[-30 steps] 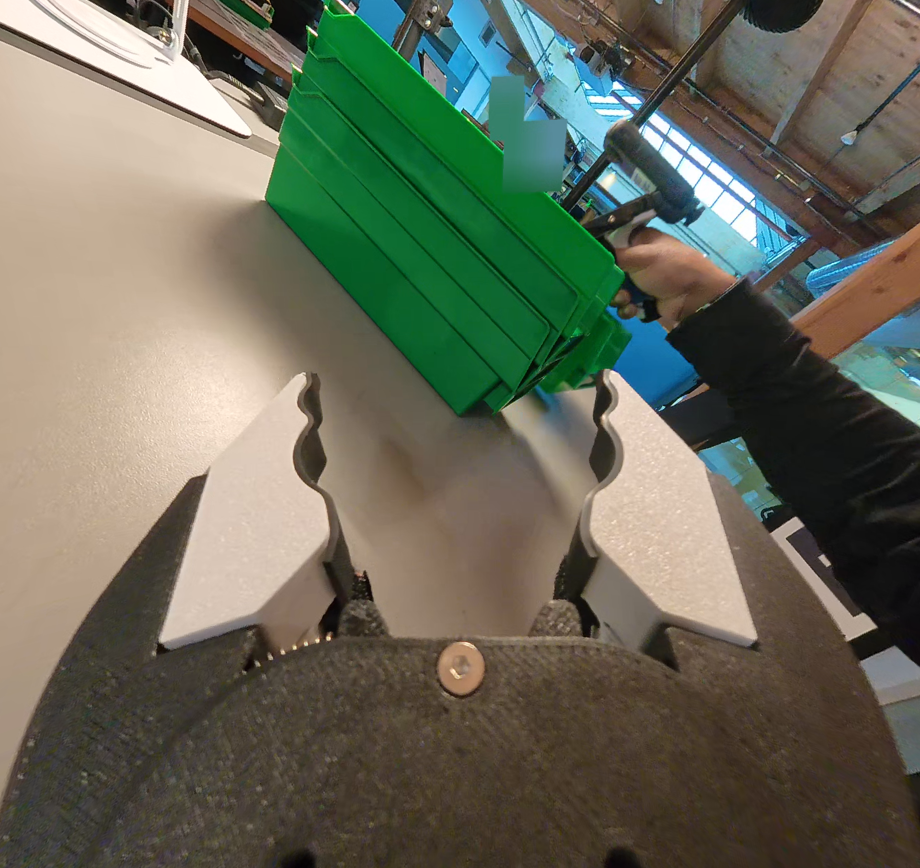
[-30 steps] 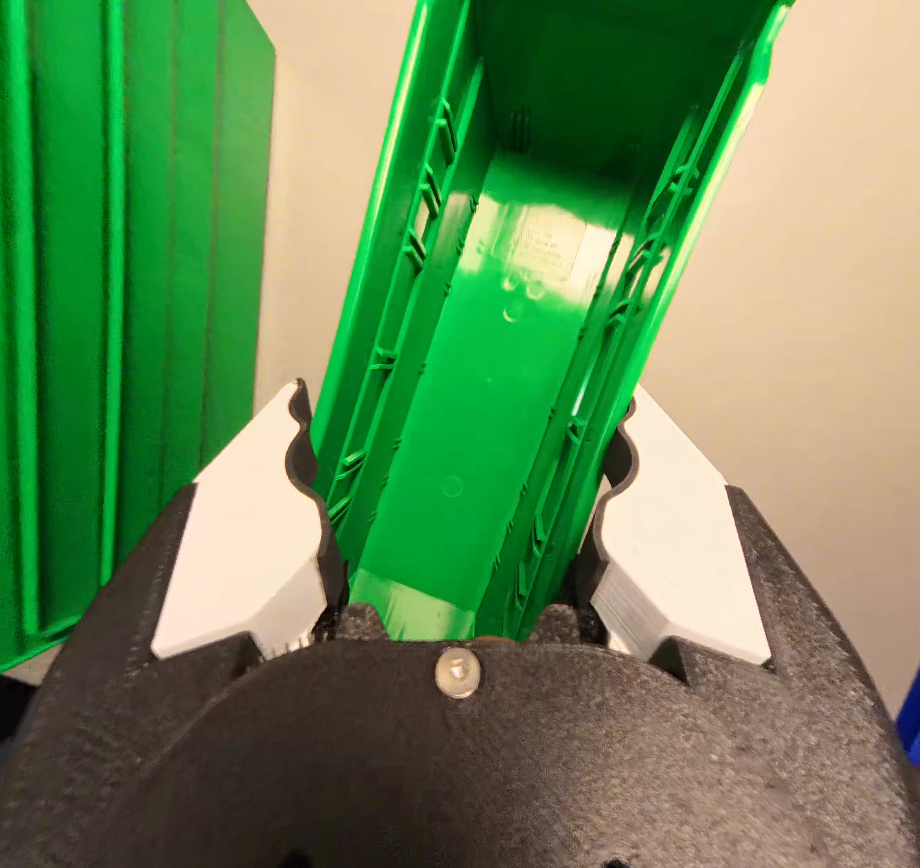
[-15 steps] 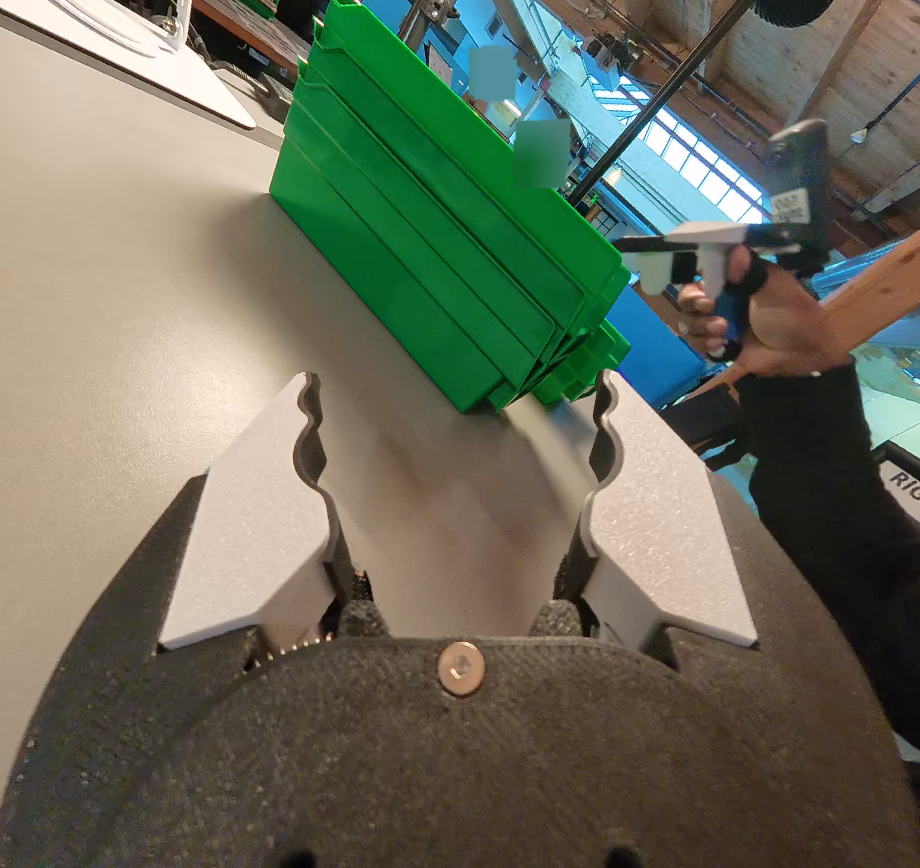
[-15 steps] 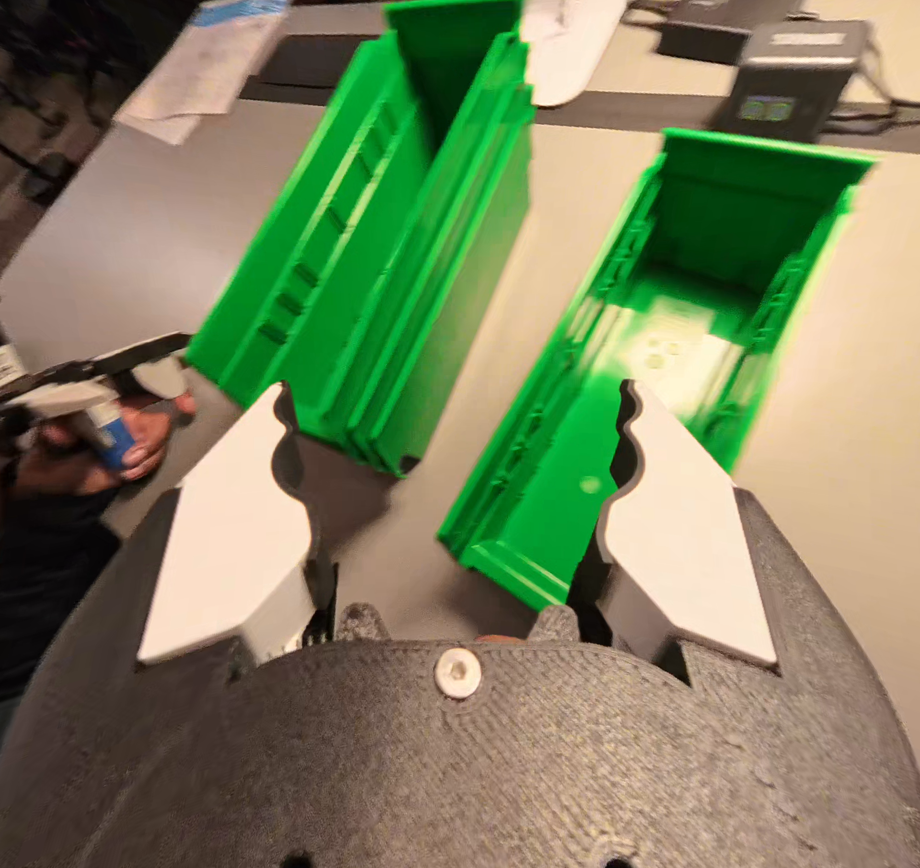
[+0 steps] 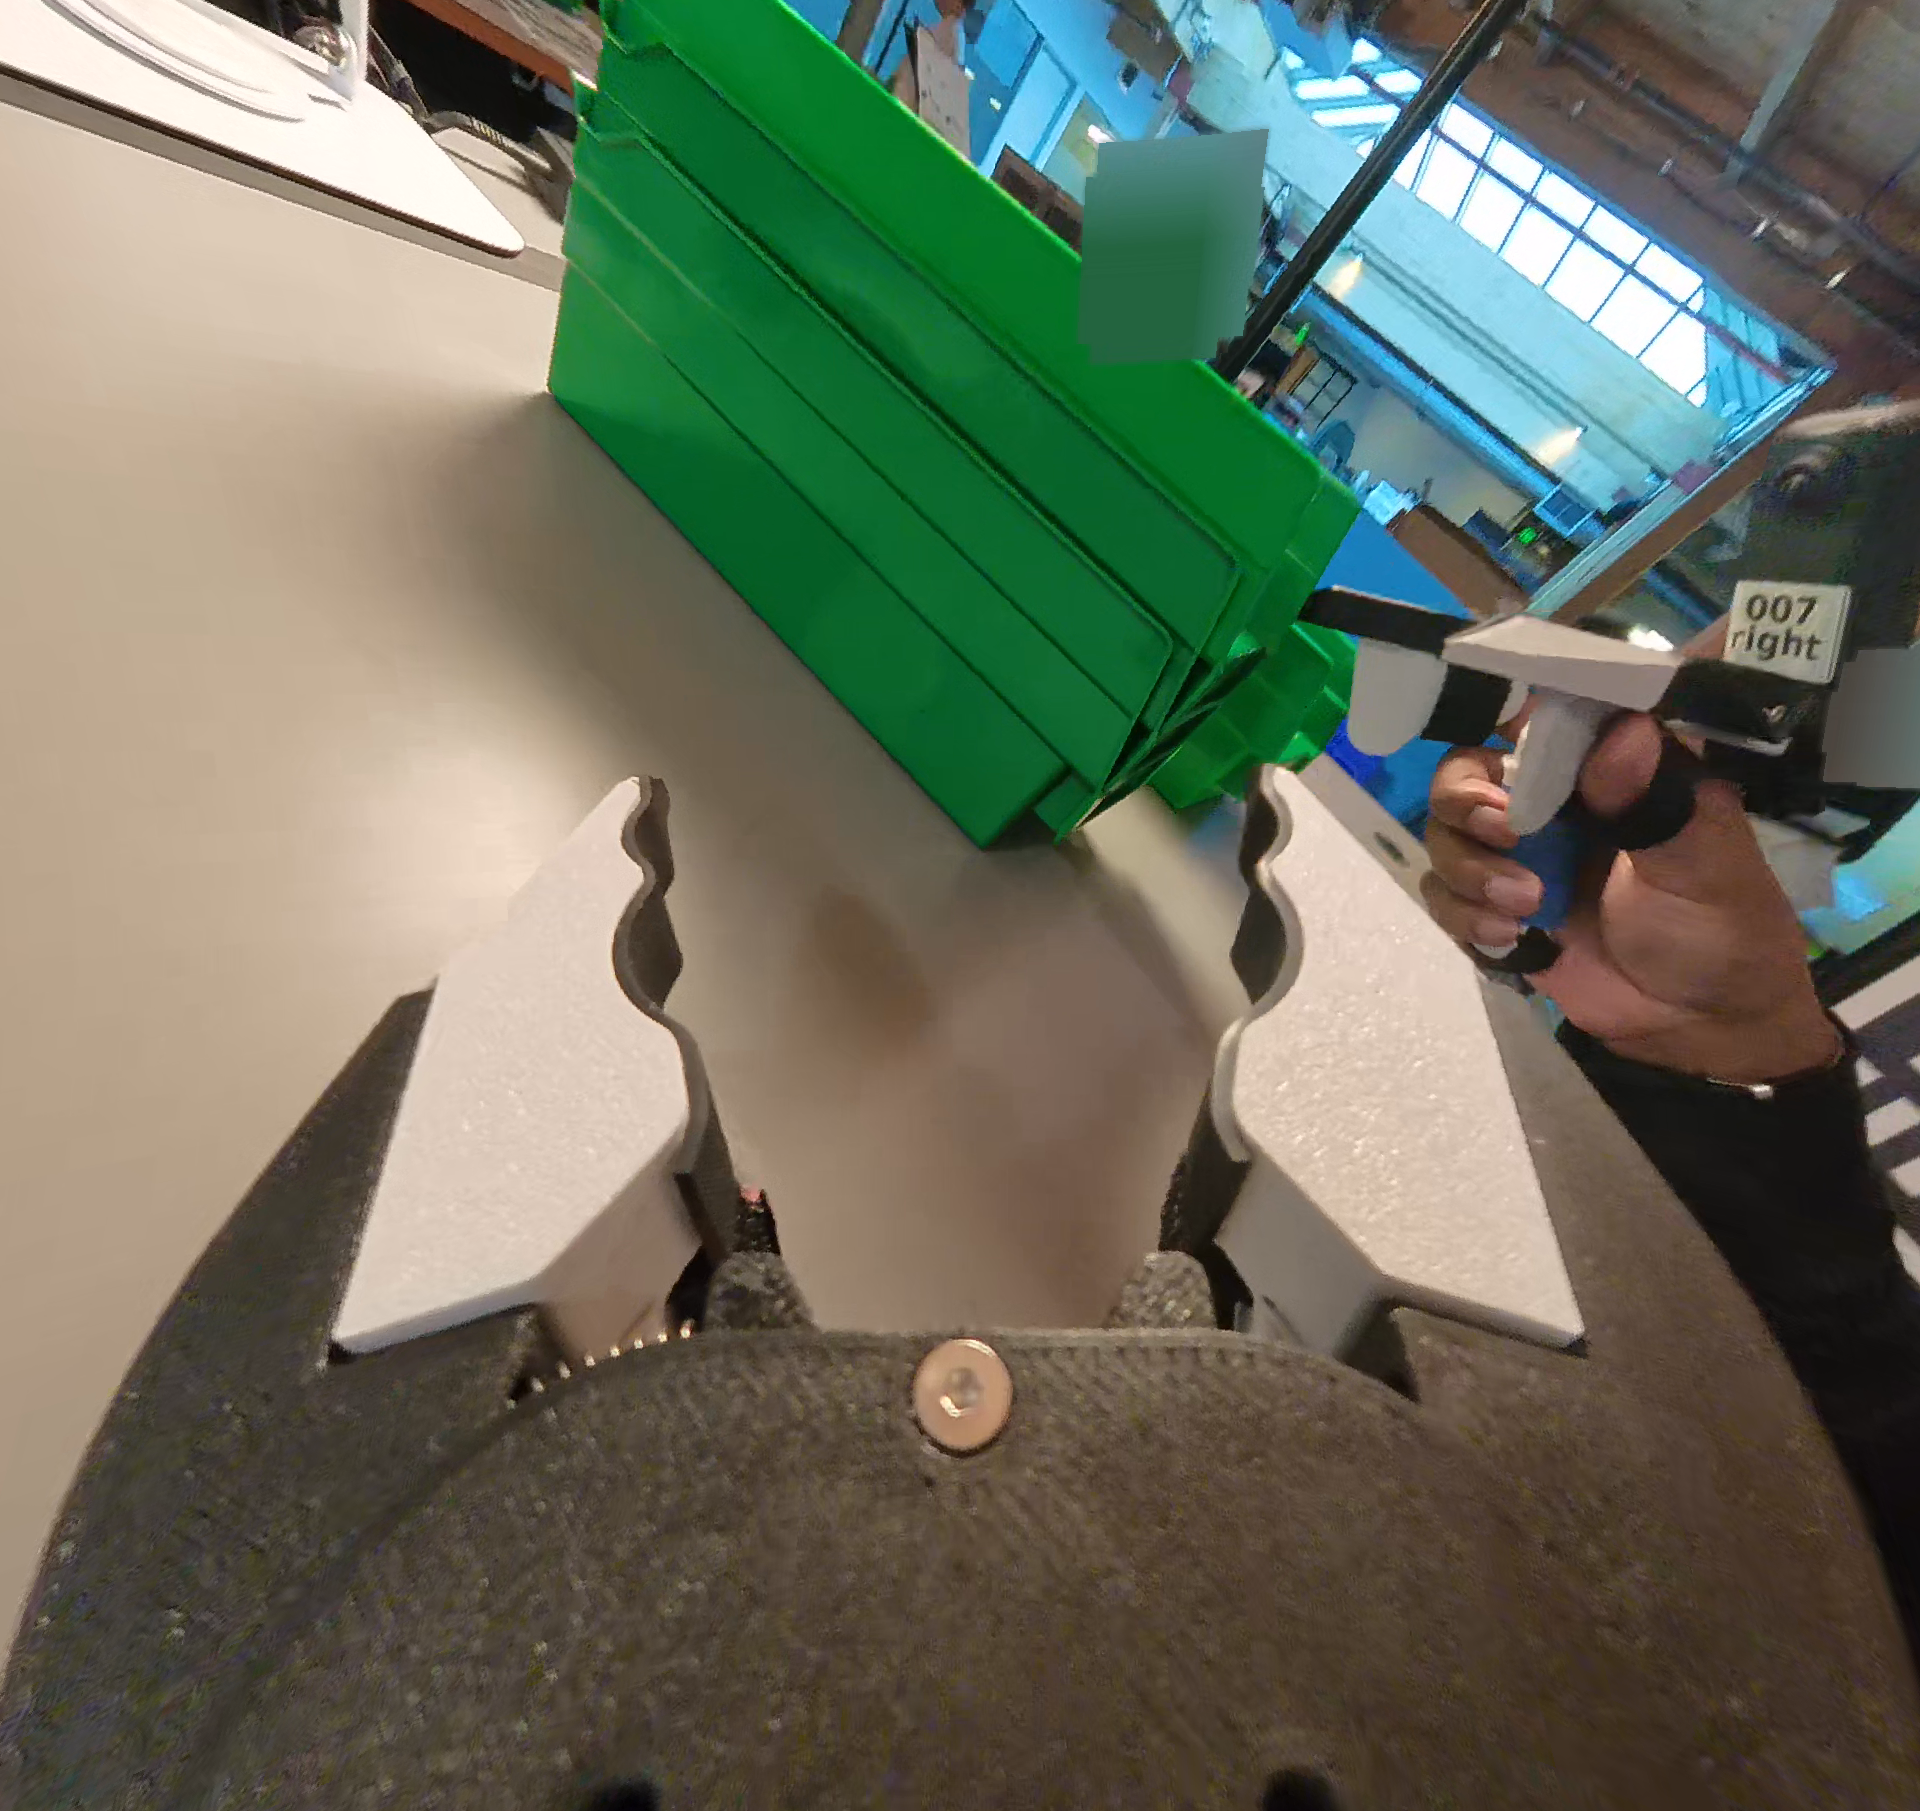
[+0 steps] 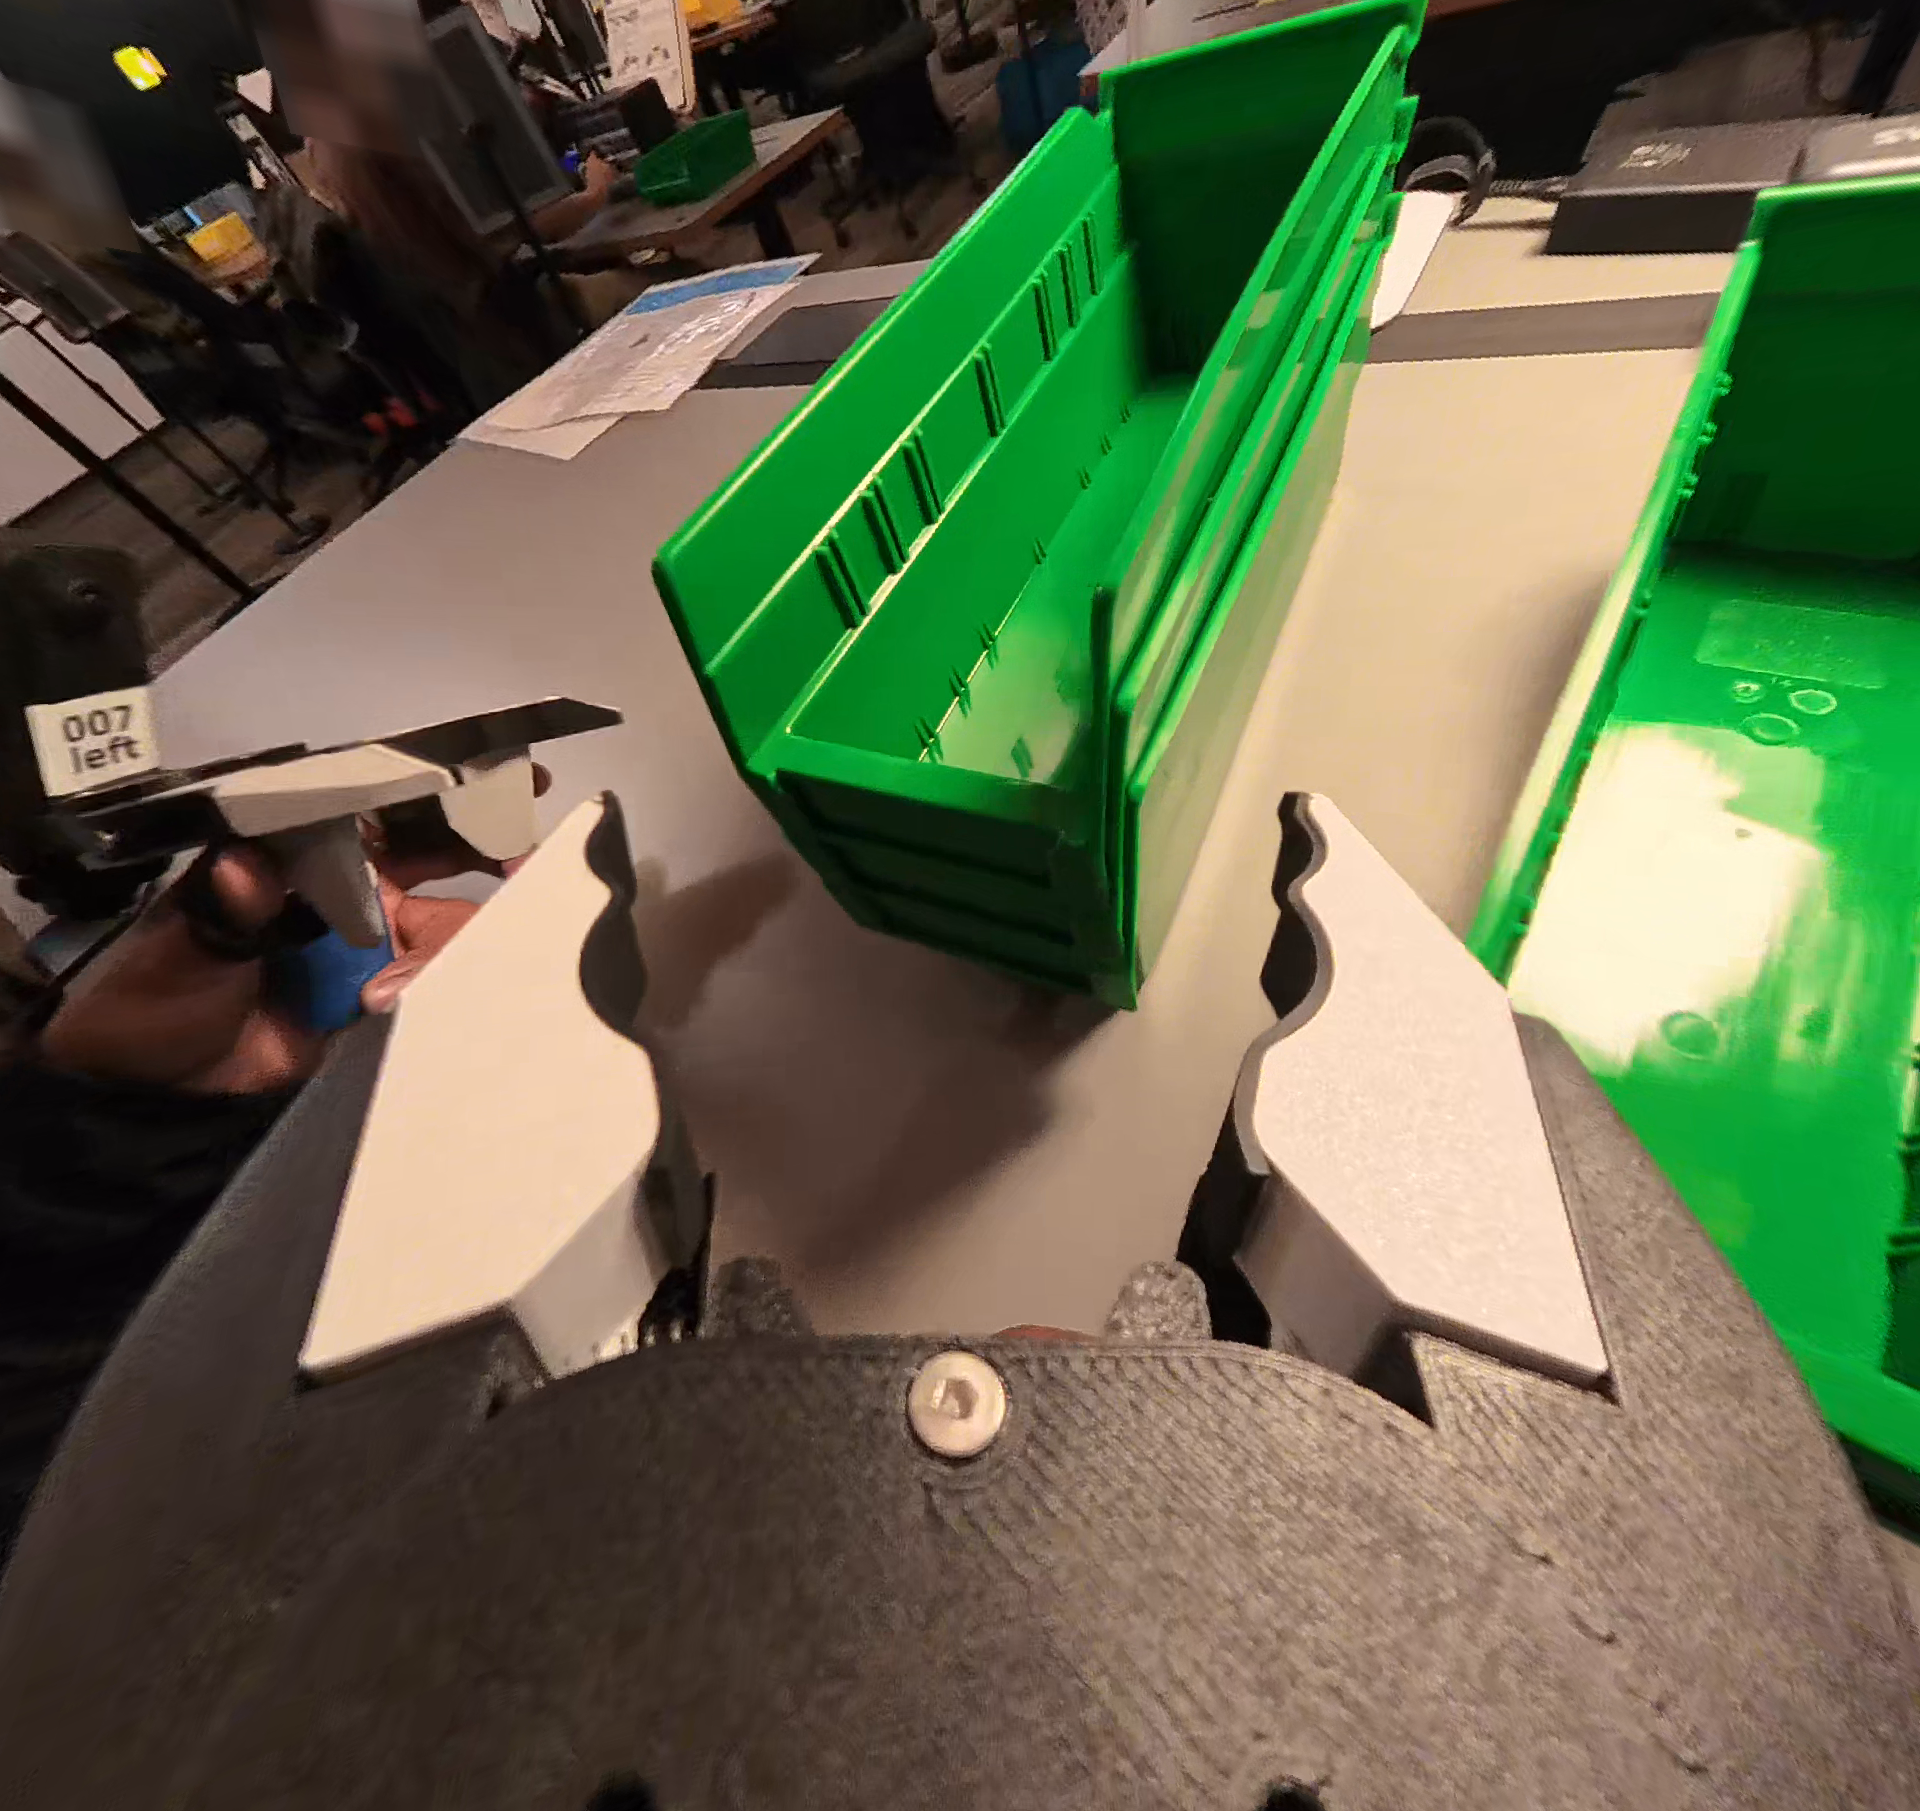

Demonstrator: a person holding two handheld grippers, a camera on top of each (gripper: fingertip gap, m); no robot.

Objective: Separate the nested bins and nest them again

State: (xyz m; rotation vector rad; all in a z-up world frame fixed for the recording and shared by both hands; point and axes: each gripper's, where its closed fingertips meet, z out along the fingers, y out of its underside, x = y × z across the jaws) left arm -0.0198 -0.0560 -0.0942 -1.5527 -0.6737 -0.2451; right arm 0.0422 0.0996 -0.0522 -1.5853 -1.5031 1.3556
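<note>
- Nested green bins [image 6: 997,556] are sitting mid-bench [image 6: 436,556], open bench lying all around.
- Single green bin [image 6: 1725,826] is lying apart, rightward.
- Left gripper [image 5: 951,826] and right gripper [image 6: 951,826] are both gaping, jaws bare.

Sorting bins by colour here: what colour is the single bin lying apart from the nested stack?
Bright green, like the nested stack; the single bin shows best in the right wrist view.

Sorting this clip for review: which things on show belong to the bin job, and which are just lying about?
Job:
- nested stack of green bins
- single green bin set apart at the right
- left tongs, open
- right tongs, open

Lying about:
- printed sheet
- black box
- white pad
</note>
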